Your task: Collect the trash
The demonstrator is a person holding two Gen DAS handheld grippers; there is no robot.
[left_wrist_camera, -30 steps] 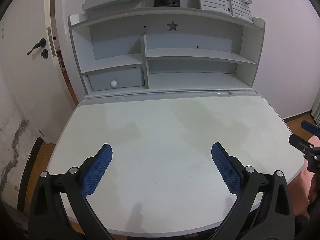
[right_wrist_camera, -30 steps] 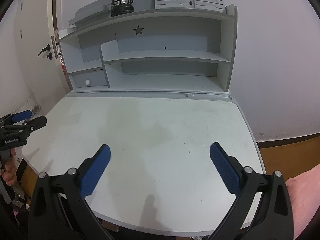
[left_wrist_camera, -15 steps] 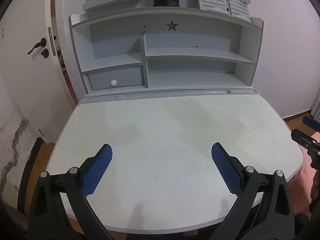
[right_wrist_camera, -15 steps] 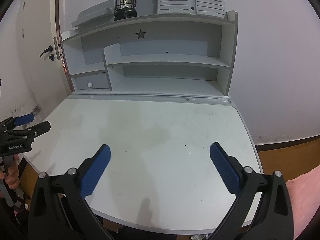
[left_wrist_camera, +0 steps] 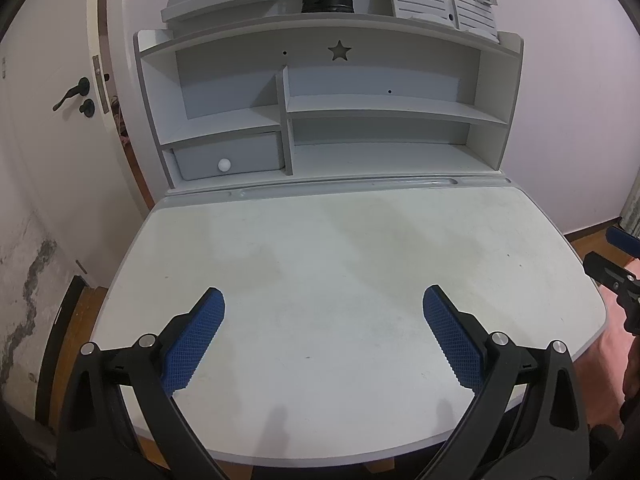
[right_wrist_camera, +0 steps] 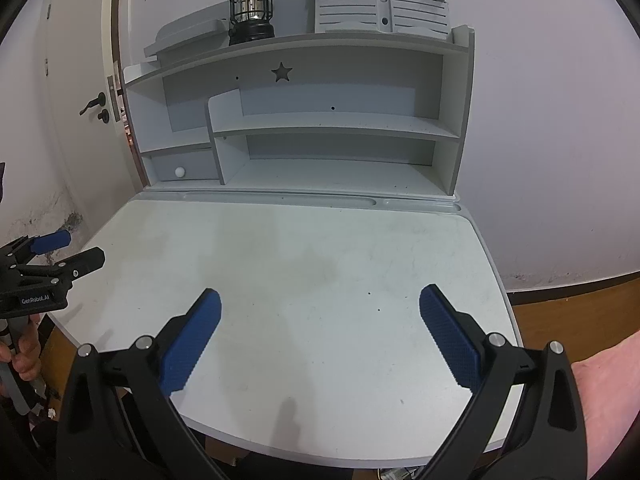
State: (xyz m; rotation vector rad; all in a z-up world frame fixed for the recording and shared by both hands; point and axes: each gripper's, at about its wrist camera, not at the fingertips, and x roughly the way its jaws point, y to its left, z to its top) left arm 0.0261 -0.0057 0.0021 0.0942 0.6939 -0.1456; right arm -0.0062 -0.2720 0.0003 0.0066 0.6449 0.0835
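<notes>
I see no trash on the white desk top [left_wrist_camera: 340,264], which also shows in the right wrist view [right_wrist_camera: 304,264]. My left gripper [left_wrist_camera: 323,304] is open and empty above the desk's near edge, blue pads wide apart. It also shows at the left edge of the right wrist view [right_wrist_camera: 68,250]. My right gripper [right_wrist_camera: 320,302] is open and empty above the near edge, further right. Its fingertips [left_wrist_camera: 616,272] show at the right edge of the left wrist view.
A grey hutch with shelves [left_wrist_camera: 376,108] stands at the desk's back, with a small drawer [left_wrist_camera: 228,158] at lower left. A black lantern [right_wrist_camera: 251,8] and a grey book stand [right_wrist_camera: 380,8] sit on top. A door [left_wrist_camera: 48,120] is at left, wood floor [right_wrist_camera: 580,300] at right.
Both grippers have drawn back and risen slightly, so the hutch sits lower in both views. Both stay open and empty.
</notes>
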